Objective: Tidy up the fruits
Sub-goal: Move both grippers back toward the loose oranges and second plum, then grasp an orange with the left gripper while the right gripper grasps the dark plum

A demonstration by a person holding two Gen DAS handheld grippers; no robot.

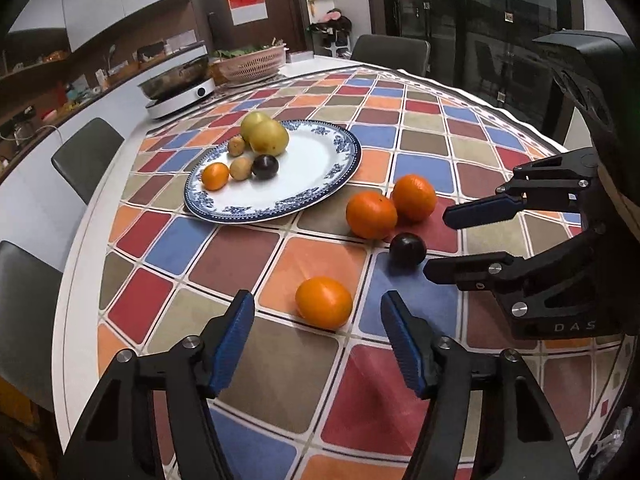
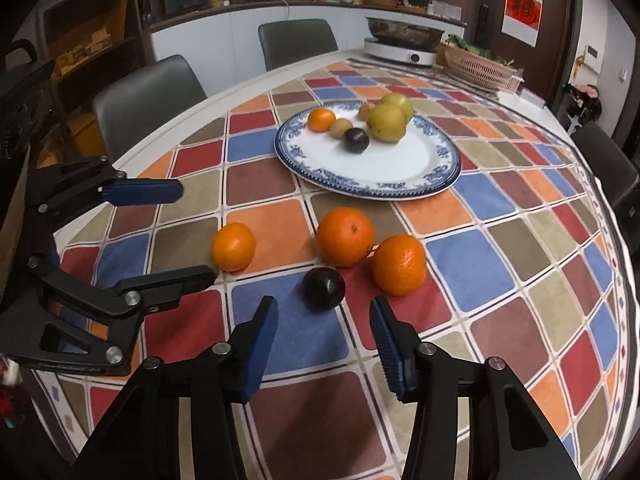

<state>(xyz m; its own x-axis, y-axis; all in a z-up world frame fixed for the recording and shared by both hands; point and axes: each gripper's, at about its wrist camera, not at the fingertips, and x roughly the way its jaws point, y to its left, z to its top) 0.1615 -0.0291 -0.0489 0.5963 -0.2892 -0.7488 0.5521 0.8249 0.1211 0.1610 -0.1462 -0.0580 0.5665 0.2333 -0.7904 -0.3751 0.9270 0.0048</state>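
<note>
Left tongs gape wide, empty, lined on the lone orange near my table edge; I'd drop low and straddle its widest part. Plate sits beyond, part filled.

Right tongs, also wide and empty, face the dark plum; only this view shows clear cloth between plum and orange pair.

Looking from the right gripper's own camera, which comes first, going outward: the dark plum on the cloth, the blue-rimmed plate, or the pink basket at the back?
1. Dark plum, on the cloth just ahead of the open right gripper.
2. Blue-rimmed plate, mid-table, holding fruit.
3. Pink basket, far right, at the table's back edge.
</note>
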